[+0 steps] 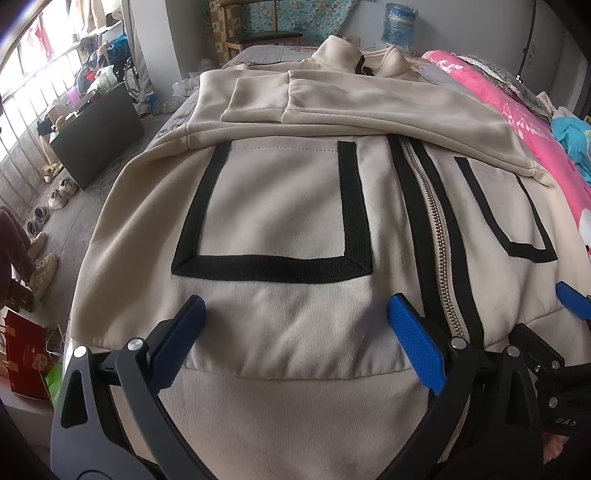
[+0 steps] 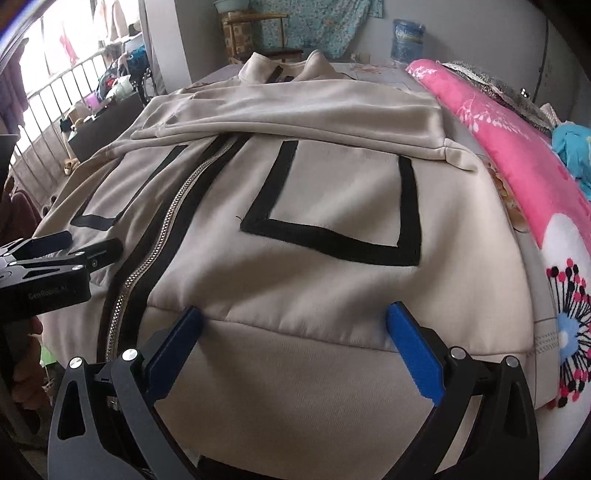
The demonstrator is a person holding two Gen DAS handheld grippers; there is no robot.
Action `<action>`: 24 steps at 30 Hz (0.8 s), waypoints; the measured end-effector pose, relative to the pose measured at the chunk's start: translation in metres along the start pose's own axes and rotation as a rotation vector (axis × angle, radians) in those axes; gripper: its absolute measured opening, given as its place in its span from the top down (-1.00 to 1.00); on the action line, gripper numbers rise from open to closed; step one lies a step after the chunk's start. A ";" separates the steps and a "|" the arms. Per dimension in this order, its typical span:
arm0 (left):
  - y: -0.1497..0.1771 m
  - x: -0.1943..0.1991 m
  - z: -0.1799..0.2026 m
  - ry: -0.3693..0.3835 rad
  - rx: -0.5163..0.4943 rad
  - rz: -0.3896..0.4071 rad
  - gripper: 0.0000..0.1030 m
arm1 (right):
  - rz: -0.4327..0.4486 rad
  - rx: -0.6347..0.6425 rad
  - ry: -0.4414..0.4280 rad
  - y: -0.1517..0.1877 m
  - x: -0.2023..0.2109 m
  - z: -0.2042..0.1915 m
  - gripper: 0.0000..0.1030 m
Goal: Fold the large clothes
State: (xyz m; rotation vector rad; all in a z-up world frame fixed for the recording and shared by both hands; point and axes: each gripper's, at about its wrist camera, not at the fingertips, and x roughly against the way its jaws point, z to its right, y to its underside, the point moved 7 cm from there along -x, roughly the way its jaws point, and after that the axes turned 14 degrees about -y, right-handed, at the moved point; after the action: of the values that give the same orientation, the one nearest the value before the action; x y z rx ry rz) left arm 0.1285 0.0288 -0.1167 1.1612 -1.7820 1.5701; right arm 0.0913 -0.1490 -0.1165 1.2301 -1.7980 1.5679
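Note:
A cream zip-up jacket (image 1: pixel 280 206) with black-trimmed pockets lies front up on a bed, both sleeves folded across its chest. It also shows in the right wrist view (image 2: pixel 332 192). My left gripper (image 1: pixel 295 306) is open, its blue fingers (image 1: pixel 413 336) spread over the ribbed hem below the left pocket, left of the zipper (image 1: pixel 436 221). My right gripper (image 2: pixel 293 315) is open over the hem below the right pocket (image 2: pixel 340 199). The left gripper's body shows at the left of the right wrist view (image 2: pixel 55 254). A right fingertip (image 1: pixel 572 299) shows in the left wrist view.
A pink floral blanket (image 2: pixel 517 147) lies along the bed's right side. A black box (image 1: pixel 96 133) and several shoes (image 1: pixel 44 221) sit on the floor at left. A water jug (image 1: pixel 399 26) and a chair (image 1: pixel 258 37) stand beyond the bed.

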 end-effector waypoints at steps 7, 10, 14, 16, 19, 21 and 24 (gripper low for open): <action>0.001 0.003 -0.001 0.016 -0.011 0.049 -0.85 | 0.012 0.009 0.002 0.001 0.000 -0.001 -0.89; 0.005 0.012 -0.007 0.035 -0.001 0.085 -0.85 | 0.008 0.013 0.001 0.001 0.000 -0.002 -0.89; 0.018 0.043 -0.031 0.040 0.008 0.210 -0.85 | -0.001 0.014 -0.001 0.001 0.000 -0.001 -0.89; 0.030 0.055 -0.046 0.031 0.005 0.236 -0.85 | 0.000 0.015 -0.001 0.001 0.000 -0.001 -0.89; 0.052 0.069 -0.071 0.019 0.016 0.250 -0.85 | 0.001 0.014 -0.002 0.001 0.000 -0.001 -0.88; 0.069 0.076 -0.091 0.000 0.033 0.250 -0.84 | 0.003 0.014 -0.002 0.001 0.000 -0.001 -0.89; 0.089 0.080 -0.118 -0.023 0.069 0.221 -0.57 | 0.012 0.016 -0.001 0.001 0.000 -0.001 -0.89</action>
State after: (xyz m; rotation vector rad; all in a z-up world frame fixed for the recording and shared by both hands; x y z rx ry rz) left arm -0.0071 0.1188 -0.0744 1.0461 -1.9408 1.7627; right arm 0.0898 -0.1480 -0.1166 1.2300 -1.7998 1.5914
